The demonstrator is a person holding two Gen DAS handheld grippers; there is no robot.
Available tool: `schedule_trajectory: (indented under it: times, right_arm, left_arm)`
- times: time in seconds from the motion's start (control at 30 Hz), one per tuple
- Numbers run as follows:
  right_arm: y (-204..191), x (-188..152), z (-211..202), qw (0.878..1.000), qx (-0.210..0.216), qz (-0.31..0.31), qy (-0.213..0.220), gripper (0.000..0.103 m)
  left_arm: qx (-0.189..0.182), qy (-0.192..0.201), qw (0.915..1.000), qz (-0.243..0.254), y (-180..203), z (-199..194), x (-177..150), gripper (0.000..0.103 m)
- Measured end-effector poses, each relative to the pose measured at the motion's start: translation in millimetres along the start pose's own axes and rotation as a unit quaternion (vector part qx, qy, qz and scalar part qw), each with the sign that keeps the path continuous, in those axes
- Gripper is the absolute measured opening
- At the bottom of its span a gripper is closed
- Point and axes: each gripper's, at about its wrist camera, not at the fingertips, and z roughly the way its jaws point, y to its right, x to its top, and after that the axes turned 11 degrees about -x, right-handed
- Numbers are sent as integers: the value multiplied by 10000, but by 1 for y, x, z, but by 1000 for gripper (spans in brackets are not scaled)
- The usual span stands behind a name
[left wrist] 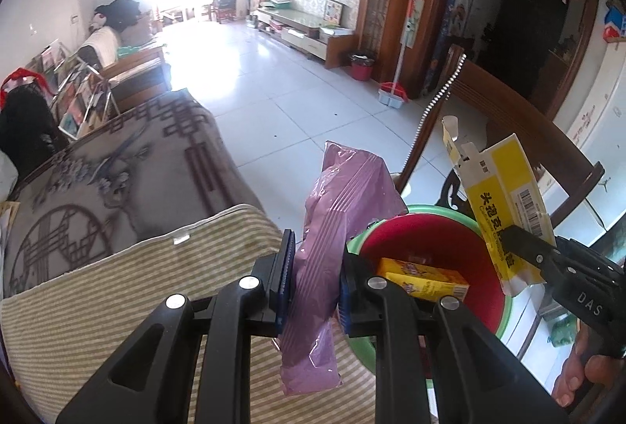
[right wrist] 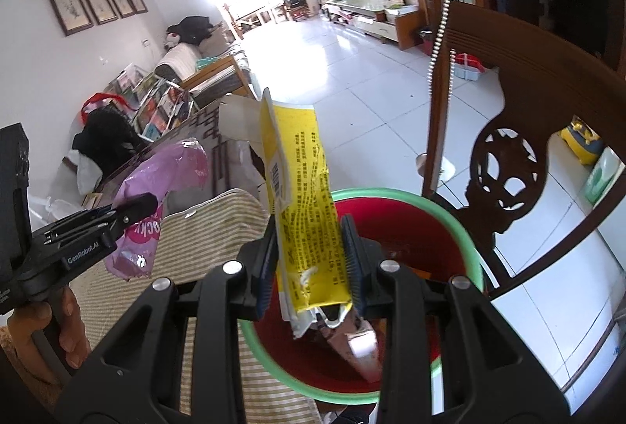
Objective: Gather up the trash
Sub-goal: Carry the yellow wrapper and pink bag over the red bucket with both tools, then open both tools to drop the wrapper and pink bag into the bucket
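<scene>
Some trash already in bin [right wrist: 465,224]: small box [left wrist: 424,277] inside. Left gripper [left wrist: 313,283] clamps pink bag [left wrist: 332,228] at rim's 9 o'clock; right gripper [right wrist: 309,267] clamps yellow carton [right wrist: 305,189] above bin. Both drops pending.

The bin's [left wrist: 407,224] near rim and part of its red inside are hidden behind the left gripper [left wrist: 315,281] in the left wrist view, and the orange box [left wrist: 422,277] inside it is partly covered by a finger. In the right wrist view the right gripper [right wrist: 309,263] and the yellow carton [right wrist: 309,212] hide most of the bin's contents; the torn scraps below the carton are too blurred to identify. The carton's small print cannot be read. The striped cushion [left wrist: 117,291] runs off the bottom edge.
</scene>
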Motion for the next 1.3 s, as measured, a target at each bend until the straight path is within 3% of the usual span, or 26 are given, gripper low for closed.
schedule_trajectory:
  times: [0.63,1.23,1.3]
  right_arm:
    - [45,4,11,9987,-341,321,-200,31]
    - [54,0,23,9963,-526,461,-503,31]
    - [52,0,25,9961,-531,456,-540,31]
  left_arm:
    - [-322,-375,9987,93,26,42,4,17]
    - [-580,-979,9935,34,30,86,-7,18]
    - [-620,-1078,9922,46,30,91,-8,22]
